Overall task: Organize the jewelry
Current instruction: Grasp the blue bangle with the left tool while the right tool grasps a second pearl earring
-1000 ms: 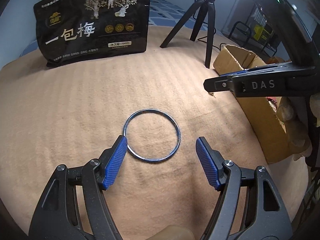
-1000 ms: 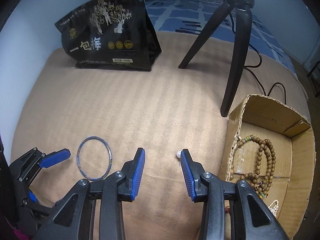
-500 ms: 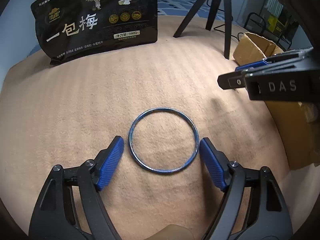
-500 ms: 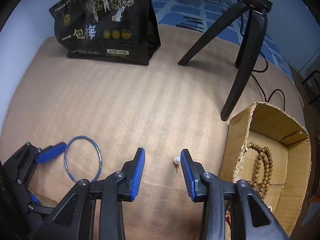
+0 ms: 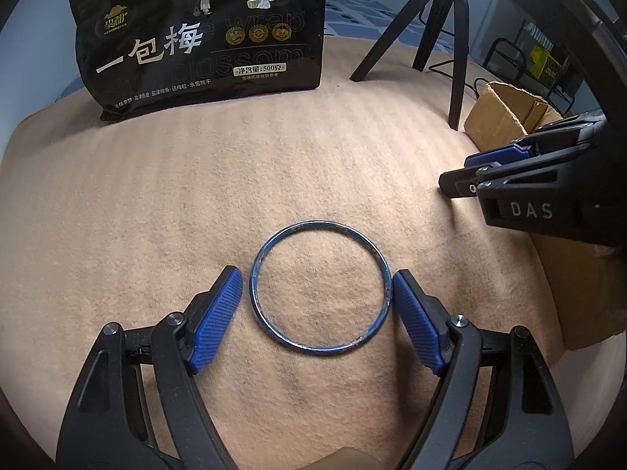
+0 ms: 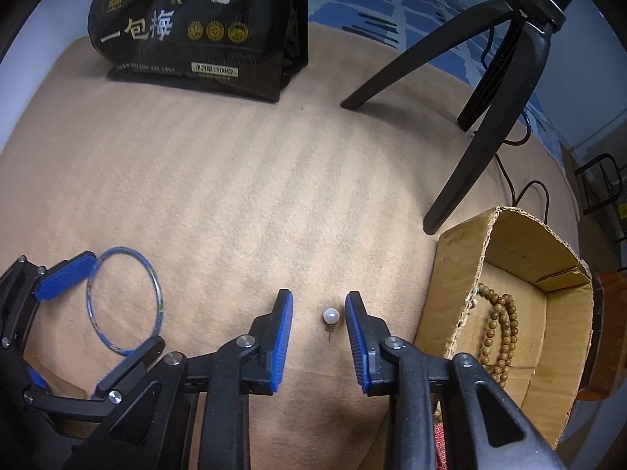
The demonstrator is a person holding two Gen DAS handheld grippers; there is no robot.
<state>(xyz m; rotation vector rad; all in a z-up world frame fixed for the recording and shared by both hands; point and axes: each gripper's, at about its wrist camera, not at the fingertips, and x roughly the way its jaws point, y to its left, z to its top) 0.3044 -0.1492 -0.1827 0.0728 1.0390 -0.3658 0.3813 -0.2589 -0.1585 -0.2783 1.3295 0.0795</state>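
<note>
Right gripper (image 6: 318,305) lower, astride pearl stud (image 6: 330,316)

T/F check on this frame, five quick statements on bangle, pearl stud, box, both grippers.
1. The blue bangle lies flat on the tan cloth, between the left gripper pads. True.
2. The right gripper has lifted the pearl stud. False: the stud lies on the cloth between its pads, which have just been closing and do not yet press on it.
3. Wooden beads lie inside the cardboard box. True.
4. The bangle is in the box. False: it is on the cloth.
5. The black snack bag lies flat. False: it stands upright.
</note>
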